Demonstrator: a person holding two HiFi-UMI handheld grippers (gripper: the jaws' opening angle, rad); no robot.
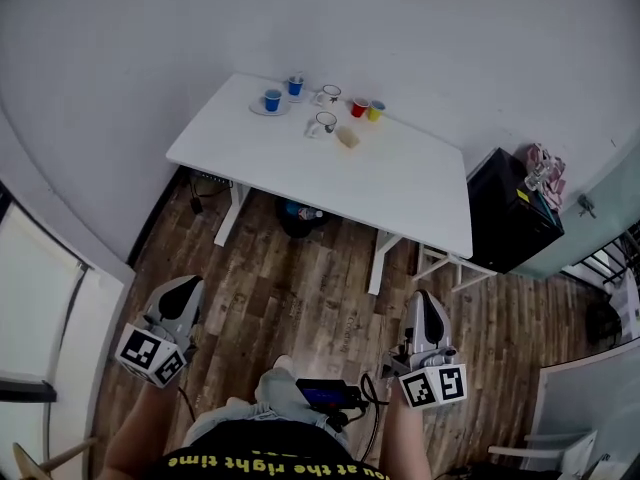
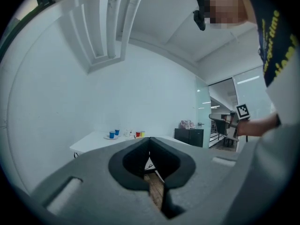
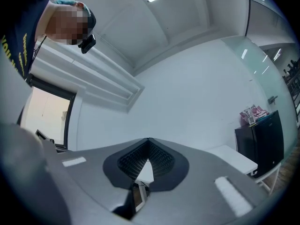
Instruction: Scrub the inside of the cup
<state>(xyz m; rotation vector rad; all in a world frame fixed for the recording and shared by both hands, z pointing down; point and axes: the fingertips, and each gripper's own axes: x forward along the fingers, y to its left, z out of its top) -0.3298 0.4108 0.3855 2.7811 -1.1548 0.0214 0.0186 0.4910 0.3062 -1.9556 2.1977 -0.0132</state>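
Nearest the head camera, the left grey two-jaw gripper (image 1: 187, 288) and the right grey two-jaw gripper (image 1: 424, 300) are held low at the person's sides, above the brown plank floor (image 1: 300, 288). Both pairs of jaws are pressed together, and nothing is held between them (each gripper view shows the dark pads meeting at the tips).

Which cup is meant cannot be told. A white handled cup (image 1: 322, 123) is seen on the white rectangular table (image 1: 420, 188), with a small tan block (image 1: 348, 138), possibly a sponge, just beside it. Around it are set a second white cup (image 1: 328, 95), a small red cup (image 1: 359, 107), a small yellow cup (image 1: 375, 111) and two blue cups, one (image 1: 272, 99) on a pale saucer and the other (image 1: 295, 85) behind it. All are well apart from both grippers.

The scrubbing is judged not yet begun; the step in hand is the approach. The table must be reached, the jaws opened, a cup steadied by one gripper and the block taken up by the other.
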